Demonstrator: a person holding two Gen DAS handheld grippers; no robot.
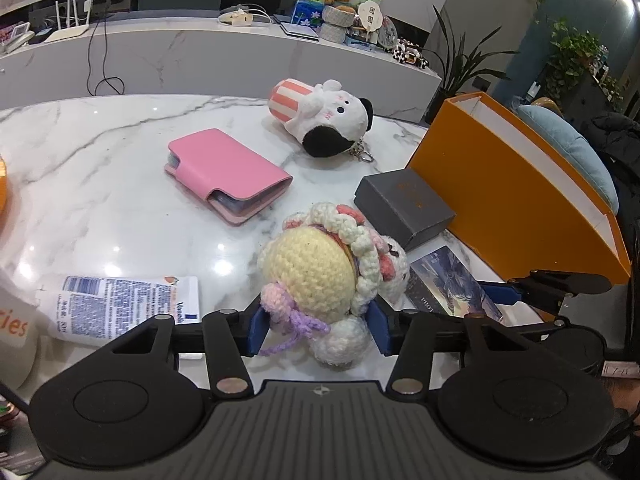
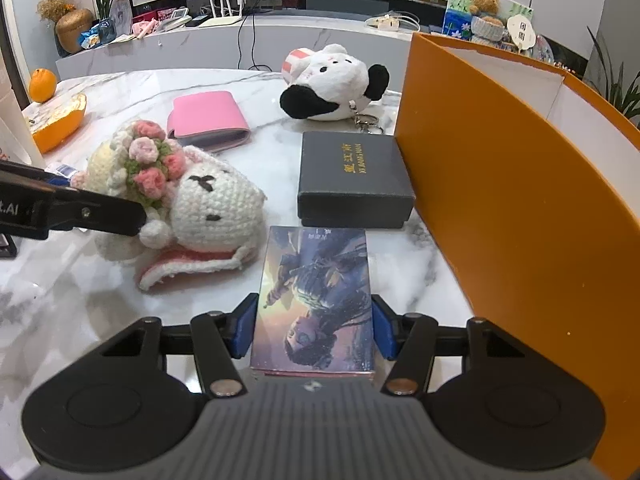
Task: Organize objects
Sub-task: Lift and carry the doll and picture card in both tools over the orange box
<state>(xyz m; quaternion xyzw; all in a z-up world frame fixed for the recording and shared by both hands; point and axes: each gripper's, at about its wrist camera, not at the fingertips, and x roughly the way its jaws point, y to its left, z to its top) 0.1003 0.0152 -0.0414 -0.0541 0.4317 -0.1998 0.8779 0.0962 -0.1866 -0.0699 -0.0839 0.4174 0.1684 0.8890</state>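
A crocheted doll [image 1: 316,272] with a yellow head and a flower crown lies on the marble table [image 1: 100,200]. My left gripper [image 1: 320,330] is shut on it, blue pads pressing both sides. In the right wrist view the doll [image 2: 208,208] shows its white face, with a left finger [image 2: 92,210] against it. My right gripper [image 2: 314,332] is shut on an illustrated card box [image 2: 316,292], which lies flat next to the tall orange box [image 2: 500,200]. The left wrist view shows that card box [image 1: 448,284] beside the orange box [image 1: 500,184].
A dark grey box [image 2: 352,176] lies just beyond the card box. Further back are a pink wallet [image 1: 228,172] and a panda plush [image 1: 328,116] with a keyring. A lotion tube [image 1: 124,304] lies left of the doll. An orange [image 2: 42,84] sits far left.
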